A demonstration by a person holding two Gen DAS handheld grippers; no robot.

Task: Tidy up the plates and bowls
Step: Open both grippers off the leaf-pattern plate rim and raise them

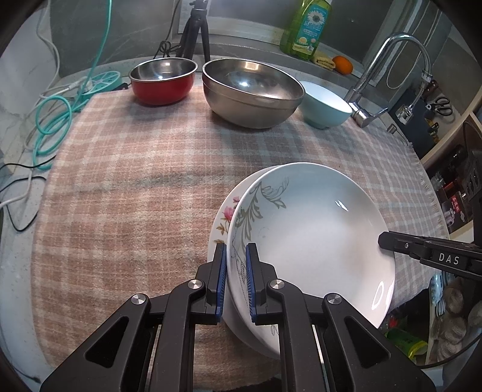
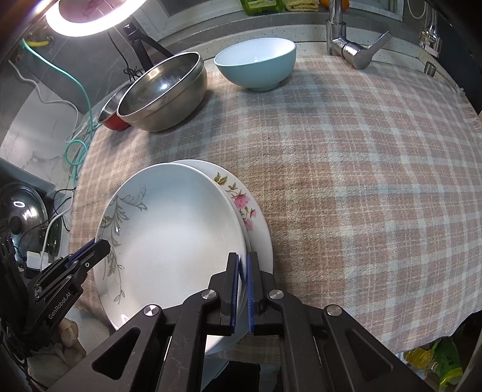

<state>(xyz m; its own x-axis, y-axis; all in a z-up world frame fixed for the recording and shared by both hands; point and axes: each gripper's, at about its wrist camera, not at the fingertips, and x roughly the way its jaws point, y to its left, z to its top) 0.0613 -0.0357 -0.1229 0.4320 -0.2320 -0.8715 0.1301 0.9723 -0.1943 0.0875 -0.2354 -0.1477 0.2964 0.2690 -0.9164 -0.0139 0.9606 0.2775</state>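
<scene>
A white plate with a grey leaf pattern (image 1: 313, 241) lies on top of a pink-flowered plate (image 1: 224, 217) at the near edge of the plaid cloth. My left gripper (image 1: 236, 250) is shut on the leaf plate's left rim. My right gripper (image 2: 242, 260) is shut on the same plate's opposite rim (image 2: 174, 229), with the flowered plate (image 2: 241, 202) below. The right gripper also shows in the left wrist view (image 1: 382, 239). A red bowl (image 1: 162, 80), a large steel bowl (image 1: 251, 90) and a light blue bowl (image 1: 325, 104) stand at the back.
A chrome faucet (image 1: 388, 72) stands at the back right, with a green soap bottle (image 1: 305, 27) and an orange (image 1: 342, 64) behind. Cables (image 1: 51, 120) and a tripod (image 1: 195, 30) are at the back left. The cloth (image 2: 346, 181) hangs over the counter's near edge.
</scene>
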